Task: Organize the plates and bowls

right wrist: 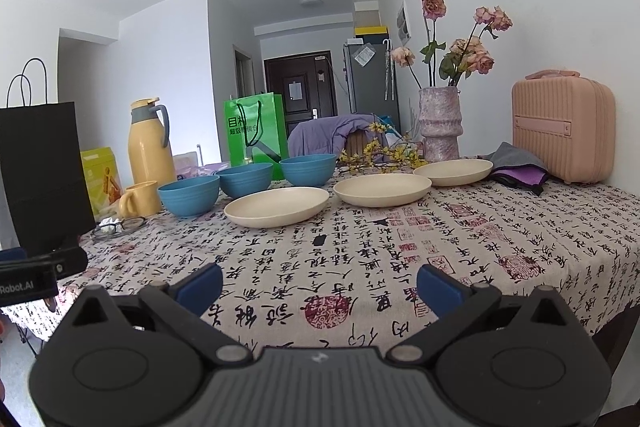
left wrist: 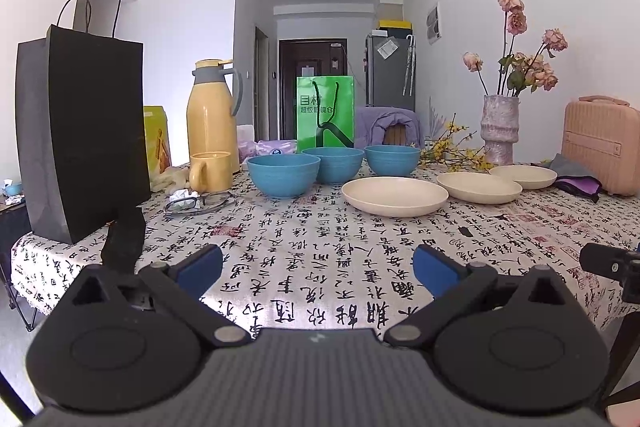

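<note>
At the far left of the worktop (left wrist: 320,239), which is covered by a white cloth printed with black calligraphy, stands a tall black paper bag with cord handles (left wrist: 82,131). Just right of it sit a yellow carton (left wrist: 158,139), a yellow thermos jug with a grey handle (left wrist: 212,115) and a yellow mug (left wrist: 211,171), with a pair of dark-framed glasses (left wrist: 200,202) lying in front of the mug. A green paper shopping bag (left wrist: 325,111) stands behind the dishes.

Three blue ribbed bowls follow in a row, each upright and empty: the left bowl (left wrist: 283,175), the middle bowl (left wrist: 333,165) just behind it, and the right bowl (left wrist: 392,159). Next come three shallow cream plates laid side by side, separately: the nearest plate (left wrist: 395,195), the middle plate (left wrist: 479,187) and the far plate (left wrist: 523,176). Beyond them stand a mottled pink vase of dried roses (left wrist: 500,129), some folded grey and purple cloth (left wrist: 576,179) and a ribbed pink case (left wrist: 600,143).

The left gripper (left wrist: 318,269) hangs above the near cloth, blue-padded jaws spread wide and holding nothing. The right gripper (right wrist: 320,285) is likewise released and empty, well short of the dishes.
</note>
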A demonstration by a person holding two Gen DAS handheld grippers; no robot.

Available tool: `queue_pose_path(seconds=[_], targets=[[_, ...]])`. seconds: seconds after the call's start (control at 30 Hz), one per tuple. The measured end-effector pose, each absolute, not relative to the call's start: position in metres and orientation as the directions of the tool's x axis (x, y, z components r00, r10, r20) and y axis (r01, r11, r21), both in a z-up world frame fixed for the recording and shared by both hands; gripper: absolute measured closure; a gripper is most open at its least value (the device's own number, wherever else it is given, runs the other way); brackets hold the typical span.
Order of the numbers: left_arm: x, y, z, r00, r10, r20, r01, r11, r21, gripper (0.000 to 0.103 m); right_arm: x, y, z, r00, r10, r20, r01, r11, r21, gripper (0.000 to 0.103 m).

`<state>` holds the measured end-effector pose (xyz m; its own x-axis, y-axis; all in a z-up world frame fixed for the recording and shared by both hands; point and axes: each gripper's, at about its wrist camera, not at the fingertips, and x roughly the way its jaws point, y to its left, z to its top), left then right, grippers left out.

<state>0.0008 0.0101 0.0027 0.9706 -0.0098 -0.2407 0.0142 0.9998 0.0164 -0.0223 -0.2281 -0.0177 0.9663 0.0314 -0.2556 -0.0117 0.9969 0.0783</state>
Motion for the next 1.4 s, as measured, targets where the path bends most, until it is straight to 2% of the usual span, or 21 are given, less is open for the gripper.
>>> queue_pose_path(seconds=[0.43, 1.4], targets=[[-0.0010, 0.0077, 0.0047, 0.972, -0.015, -0.235, 0.022, 0.999, 0.027, 0.000, -0.0238, -0.2301, -0.0150, 0.973, 0.011, -0.229, 0.005, 0.998, 0.067, 0.000], [-0.0009, 0.0064, 0.0049, 0.971, -0.013, -0.240, 0.019, 1.000, 0.022, 0.000, -0.0252, -0.2283, -0.0176, 0.973, 0.008, -0.233, 0.010, 0.997, 0.077, 0.000]])
